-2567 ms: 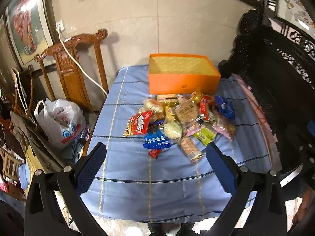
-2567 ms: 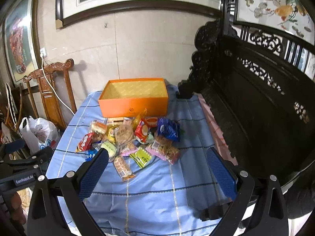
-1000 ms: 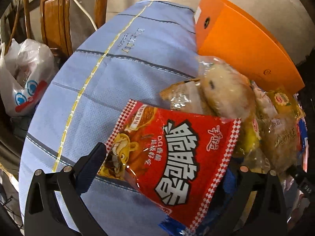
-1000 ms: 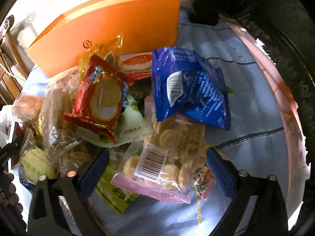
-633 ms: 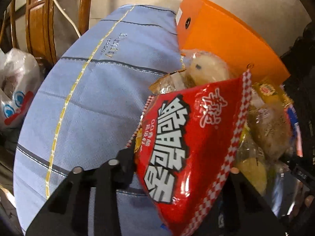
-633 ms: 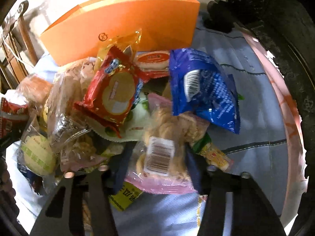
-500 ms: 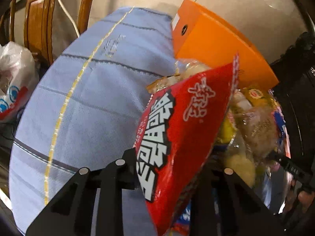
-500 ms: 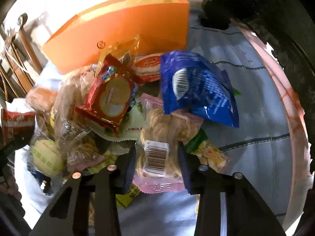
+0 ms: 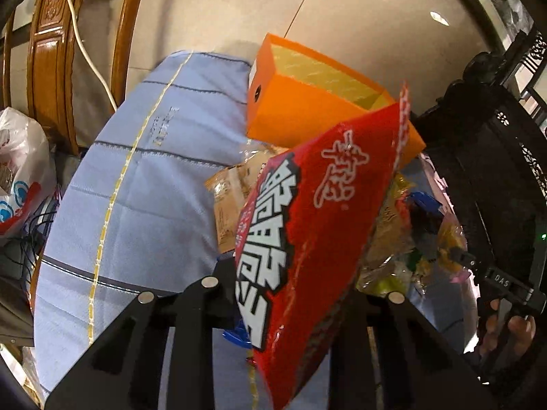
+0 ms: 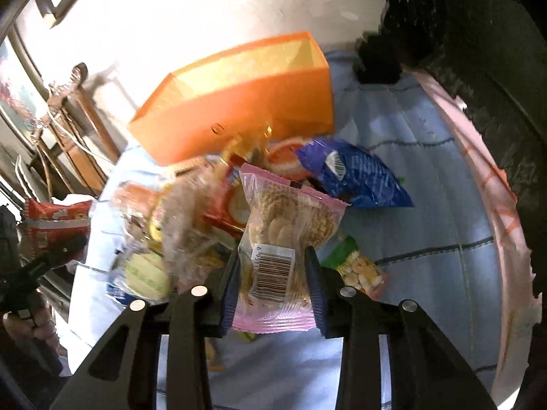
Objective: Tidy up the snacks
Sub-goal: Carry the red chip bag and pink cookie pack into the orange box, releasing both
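My left gripper (image 9: 290,294) is shut on a red snack bag (image 9: 307,232) with white characters and holds it up above the blue tablecloth (image 9: 147,184). My right gripper (image 10: 273,270) is shut on a pink-edged clear bag of round biscuits (image 10: 283,239) and holds it above the snack pile (image 10: 191,212). The open orange box (image 9: 301,109) stands behind the pile; it also shows in the right wrist view (image 10: 239,102). A blue packet (image 10: 355,174) lies to the right of the pile. The left gripper with its red bag shows at the left of the right wrist view (image 10: 51,222).
A carved wooden chair (image 9: 58,44) and a white plastic bag (image 9: 20,177) stand left of the table. A dark carved wooden bench (image 9: 495,171) runs along the right side. A green-yellow packet (image 10: 355,266) lies below the biscuit bag.
Both grippers closed on their bags and lifted them off the pile; the red bag tilted upright, and the biscuit bag rose clear of the blue packet.
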A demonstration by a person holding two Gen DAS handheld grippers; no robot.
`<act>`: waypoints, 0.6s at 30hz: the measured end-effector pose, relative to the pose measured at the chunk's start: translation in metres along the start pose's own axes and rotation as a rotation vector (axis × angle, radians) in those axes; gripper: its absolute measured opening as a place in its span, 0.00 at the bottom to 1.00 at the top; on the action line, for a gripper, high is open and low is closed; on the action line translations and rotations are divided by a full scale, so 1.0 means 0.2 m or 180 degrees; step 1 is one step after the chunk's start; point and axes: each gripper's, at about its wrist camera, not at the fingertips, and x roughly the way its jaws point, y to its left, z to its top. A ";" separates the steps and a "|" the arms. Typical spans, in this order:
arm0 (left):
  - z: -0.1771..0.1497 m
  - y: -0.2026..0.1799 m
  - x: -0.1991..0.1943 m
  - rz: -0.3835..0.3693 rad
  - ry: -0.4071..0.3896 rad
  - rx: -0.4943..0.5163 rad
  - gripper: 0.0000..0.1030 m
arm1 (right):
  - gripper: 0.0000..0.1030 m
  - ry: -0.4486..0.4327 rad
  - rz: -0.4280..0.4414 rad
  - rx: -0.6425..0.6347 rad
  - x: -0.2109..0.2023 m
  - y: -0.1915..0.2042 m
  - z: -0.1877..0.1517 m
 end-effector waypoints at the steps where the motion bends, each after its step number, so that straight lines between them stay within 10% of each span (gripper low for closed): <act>1: 0.00 -0.01 -0.01 -0.0012 -0.0012 0.0003 0.23 | 0.35 -0.0039 0.0019 -0.0035 -0.03 0.02 0.01; 10: 0.08 -0.14 -0.13 -0.0172 -0.0151 0.0063 0.23 | 0.35 -0.0360 0.0235 -0.0195 -0.21 0.16 0.18; 18: 0.52 -0.41 -0.12 -0.0266 -0.0408 0.0377 0.23 | 0.35 -0.0811 0.0310 -0.0278 -0.31 0.27 0.66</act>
